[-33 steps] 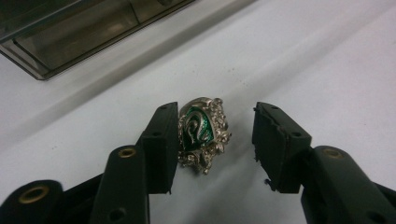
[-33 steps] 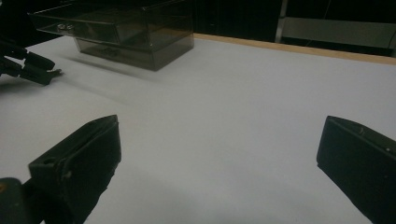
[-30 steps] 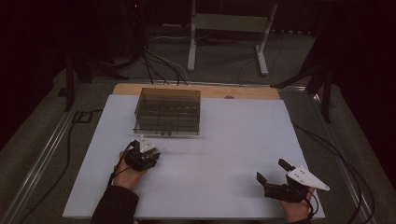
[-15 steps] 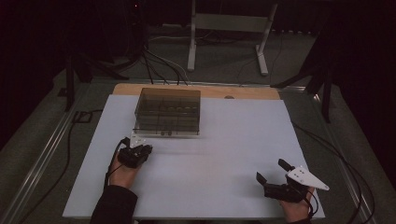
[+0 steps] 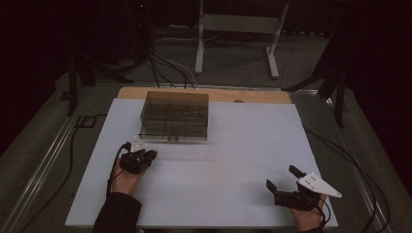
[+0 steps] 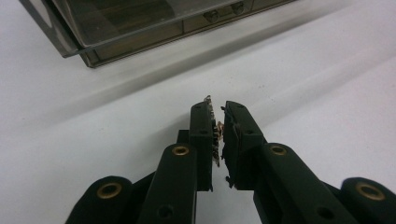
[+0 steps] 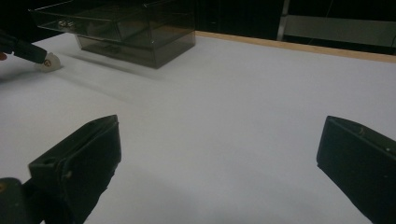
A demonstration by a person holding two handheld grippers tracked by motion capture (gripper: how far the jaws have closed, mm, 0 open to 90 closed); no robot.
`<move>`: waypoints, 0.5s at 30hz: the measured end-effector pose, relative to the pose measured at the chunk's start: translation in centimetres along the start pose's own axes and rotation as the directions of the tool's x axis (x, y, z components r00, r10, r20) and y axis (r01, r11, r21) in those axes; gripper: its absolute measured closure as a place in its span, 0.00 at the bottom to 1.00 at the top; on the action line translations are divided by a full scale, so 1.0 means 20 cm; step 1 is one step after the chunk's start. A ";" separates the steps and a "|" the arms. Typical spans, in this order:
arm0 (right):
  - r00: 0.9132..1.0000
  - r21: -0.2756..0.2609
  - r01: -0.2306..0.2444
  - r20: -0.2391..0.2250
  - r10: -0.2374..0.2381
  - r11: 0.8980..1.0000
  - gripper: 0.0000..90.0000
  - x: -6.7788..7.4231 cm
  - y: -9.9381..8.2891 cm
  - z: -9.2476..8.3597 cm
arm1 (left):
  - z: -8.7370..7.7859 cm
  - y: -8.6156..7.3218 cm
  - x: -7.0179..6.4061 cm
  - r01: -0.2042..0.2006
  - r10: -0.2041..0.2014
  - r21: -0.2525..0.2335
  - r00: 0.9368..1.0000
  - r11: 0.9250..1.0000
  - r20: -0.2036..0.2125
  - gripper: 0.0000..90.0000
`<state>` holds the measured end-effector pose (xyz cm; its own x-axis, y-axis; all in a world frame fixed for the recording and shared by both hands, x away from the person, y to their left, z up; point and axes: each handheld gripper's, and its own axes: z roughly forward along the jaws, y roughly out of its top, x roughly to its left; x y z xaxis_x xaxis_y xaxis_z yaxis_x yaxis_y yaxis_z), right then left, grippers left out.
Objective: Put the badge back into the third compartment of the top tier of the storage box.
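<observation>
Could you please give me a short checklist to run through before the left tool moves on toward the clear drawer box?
1. Left tool shut: ok, jaws have just been closing.
2. Something held: ok, a small thin piece sits between the pads; what it is, cannot tell.
3. Drawer box drawers open: not ok, they look closed.
4. Right tool clear of the path: ok, open near the table edge.

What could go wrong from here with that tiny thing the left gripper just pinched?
The left gripper has just closed on a small thin piece seated near the jaw tips, so it could slip out. The smoky drawer box sits close ahead; a hasty reach might bump it. The right gripper rests open, far off.
</observation>
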<state>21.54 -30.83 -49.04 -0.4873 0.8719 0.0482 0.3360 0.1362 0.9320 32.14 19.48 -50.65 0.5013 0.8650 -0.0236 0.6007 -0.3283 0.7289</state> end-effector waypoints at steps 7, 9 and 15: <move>1.000 0.006 0.017 0.005 -0.017 1.000 0.00 0.01 0.00 0.00 | 0.01 0.00 -0.01 -0.014 0.015 0.021 1.000 1.000 -0.017 0.97; 1.000 0.006 0.017 0.005 -0.017 1.000 0.00 0.01 0.00 0.00 | 0.02 -0.01 -0.01 -0.015 0.015 0.025 1.000 1.000 -0.018 0.97; 1.000 0.006 0.016 0.005 -0.016 1.000 0.00 0.01 0.00 0.00 | 0.02 0.00 -0.01 -0.023 0.024 0.030 0.999 0.999 -0.025 0.97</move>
<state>21.50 -30.72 -49.03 -0.4885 0.8720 0.0316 0.3330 0.1528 0.9305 32.23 19.16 -50.96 0.4998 0.8661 0.0104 0.6076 -0.3591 0.7085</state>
